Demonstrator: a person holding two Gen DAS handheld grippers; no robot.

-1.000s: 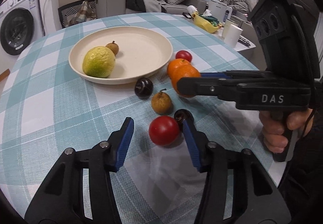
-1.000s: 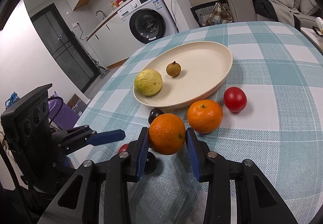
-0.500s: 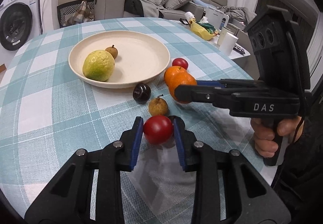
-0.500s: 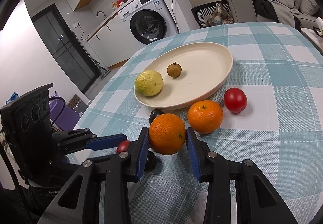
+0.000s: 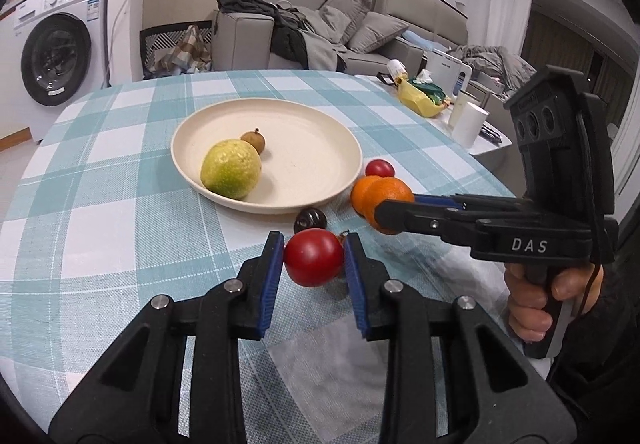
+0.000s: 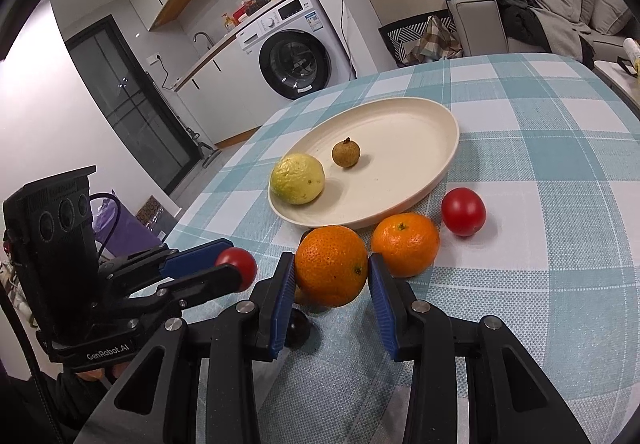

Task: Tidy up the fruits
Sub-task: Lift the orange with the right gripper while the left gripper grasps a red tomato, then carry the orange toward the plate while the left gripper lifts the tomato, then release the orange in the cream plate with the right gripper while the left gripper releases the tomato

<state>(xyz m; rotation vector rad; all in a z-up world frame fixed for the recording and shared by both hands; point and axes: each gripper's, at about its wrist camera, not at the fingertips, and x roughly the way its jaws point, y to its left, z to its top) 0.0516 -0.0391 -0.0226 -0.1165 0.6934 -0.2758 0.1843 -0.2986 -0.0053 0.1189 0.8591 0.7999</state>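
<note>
Readable text first: the right gripper has "DAS" in white on its side in the left wrist view, and the left gripper shows "GenRobot.AI" on its base in the right wrist view. The washing machine has some stickers, but they're too small to read.

The left gripper's blue pads are pinching a red tomato, which looks lifted just off the checked desk. The right gripper is clamped on an orange, also raised a bit. Both fruits are pretty much round, so there's no real long axis to speak of. The orange's little stem dimple faces down and right, toward the camera.

Still on the desk: a second orange just beside the held one, another red tomato near the plate's rim, a dark round fruit close to the plate, and another dark one under the right gripper.

The cream plate holds a yellow-green citrus and a small brown longan-looking fruit with its stem nub up.
</note>
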